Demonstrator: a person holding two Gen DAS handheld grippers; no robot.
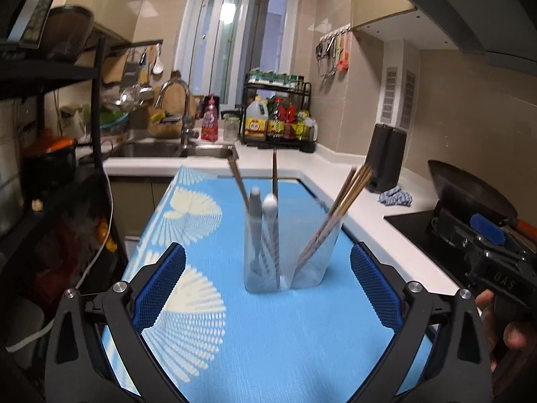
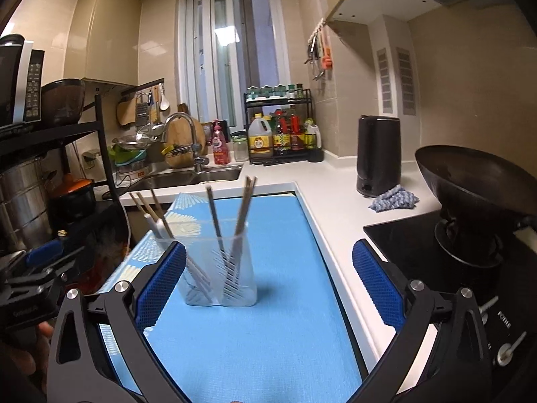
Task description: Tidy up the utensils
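Observation:
A clear two-compartment plastic holder [image 1: 288, 262] stands upright on a blue patterned mat [image 1: 268, 336]. Its left compartment holds two grey-white handled utensils [image 1: 263, 208] and a few chopsticks; its right compartment holds a bundle of brown chopsticks [image 1: 339, 211] leaning right. The holder also shows in the right wrist view [image 2: 218, 265], with chopsticks [image 2: 243, 208] in it. My left gripper [image 1: 268, 288] is open and empty, just in front of the holder. My right gripper [image 2: 268, 288] is open and empty, to the holder's right and in front of it. The right gripper's body [image 1: 496, 268] shows at the right edge.
A white counter [image 2: 335, 208] wraps the mat. A sink [image 2: 188, 176] and tap lie behind, a bottle rack [image 2: 282, 127] at the back, a black kettle [image 2: 379, 154], a blue cloth [image 2: 396, 198] and a wok [image 2: 476, 181] on the hob to the right. A black shelf rack [image 2: 67, 154] stands left.

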